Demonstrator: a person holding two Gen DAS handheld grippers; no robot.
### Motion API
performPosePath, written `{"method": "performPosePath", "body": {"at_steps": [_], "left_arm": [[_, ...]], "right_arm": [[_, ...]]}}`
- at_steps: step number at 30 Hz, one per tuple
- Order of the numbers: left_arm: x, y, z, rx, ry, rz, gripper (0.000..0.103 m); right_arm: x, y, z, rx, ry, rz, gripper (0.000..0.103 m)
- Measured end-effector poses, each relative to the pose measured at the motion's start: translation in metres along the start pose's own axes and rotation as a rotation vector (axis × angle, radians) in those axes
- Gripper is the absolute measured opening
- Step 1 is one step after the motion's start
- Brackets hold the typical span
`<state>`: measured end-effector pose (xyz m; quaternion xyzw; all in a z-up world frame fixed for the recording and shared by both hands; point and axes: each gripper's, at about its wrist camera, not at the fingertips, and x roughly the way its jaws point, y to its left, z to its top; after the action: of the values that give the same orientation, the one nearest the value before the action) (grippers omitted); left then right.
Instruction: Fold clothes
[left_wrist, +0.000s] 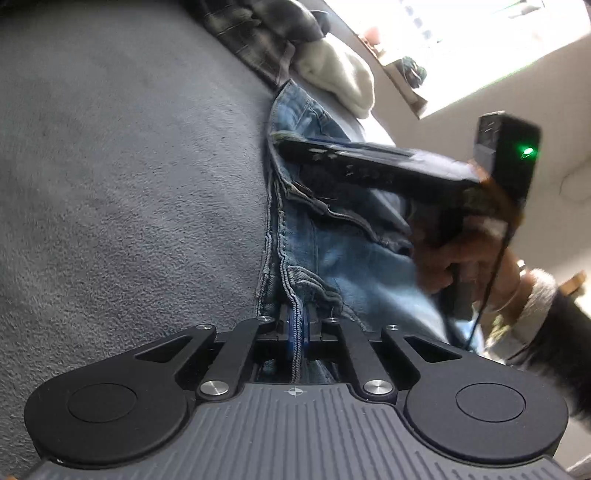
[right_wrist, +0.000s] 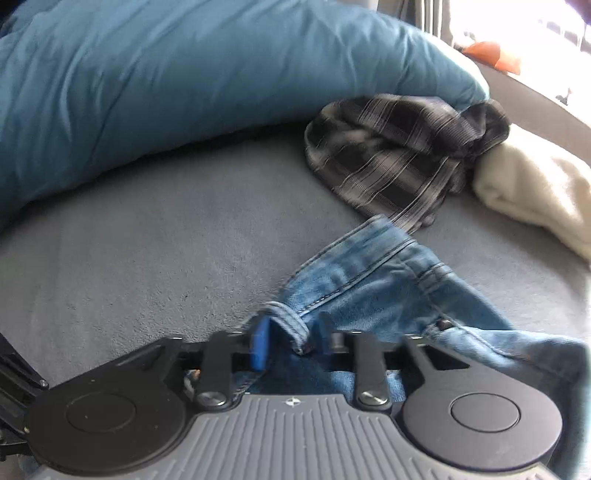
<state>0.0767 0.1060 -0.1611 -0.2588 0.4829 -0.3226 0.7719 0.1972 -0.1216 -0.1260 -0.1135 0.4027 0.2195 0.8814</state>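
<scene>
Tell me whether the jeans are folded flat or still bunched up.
Bunched up, not flat. The jeans lie rumpled on the grey blanket, with the left gripper shut on a seam.

Left gripper (left_wrist: 295, 325) pinched fully together on a thick denim seam of the jeans (left_wrist: 354, 266), pointing down at a slant, pads tight against the fabric. Right gripper (right_wrist: 291, 338) tilted more steeply downward, jaws parted partway, blue pad (right_wrist: 260, 345) standing clear of a denim belt loop that lies between the fingers without being pressed. Seen from the left wrist view, right hand (left_wrist: 465, 254) wrapped around the handle of its tool, wrist bent, pale knitted cuff (left_wrist: 532, 306) at the forearm, motion-blurred.
</scene>
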Motion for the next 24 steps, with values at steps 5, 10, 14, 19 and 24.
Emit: {"method": "performPosePath", "body": {"at_steps": [5, 10, 14, 19, 24], "left_arm": [[-0.001, -0.004, -0.002, 0.009, -0.018, 0.024, 0.008], [-0.012, -0.009, -0.009, 0.007, -0.065, 0.052, 0.014], [-0.034, -0.003, -0.012, -0.053, -0.129, 0.089, 0.021], [-0.051, -0.024, -0.009, -0.012, -0.201, 0.122, 0.021], [-0.033, -0.064, -0.005, 0.088, -0.186, 0.115, 0.022]], "right_arm": [[-0.056, -0.019, -0.007, 0.07, -0.067, -0.034, 0.049], [-0.123, -0.049, -0.04, 0.252, -0.129, -0.042, 0.049], [-0.172, -0.074, -0.085, 0.403, -0.153, -0.077, 0.049], [-0.226, -0.098, -0.154, 0.612, -0.172, -0.123, 0.049], [-0.273, -0.098, -0.217, 0.763, -0.183, -0.165, 0.049]]}}
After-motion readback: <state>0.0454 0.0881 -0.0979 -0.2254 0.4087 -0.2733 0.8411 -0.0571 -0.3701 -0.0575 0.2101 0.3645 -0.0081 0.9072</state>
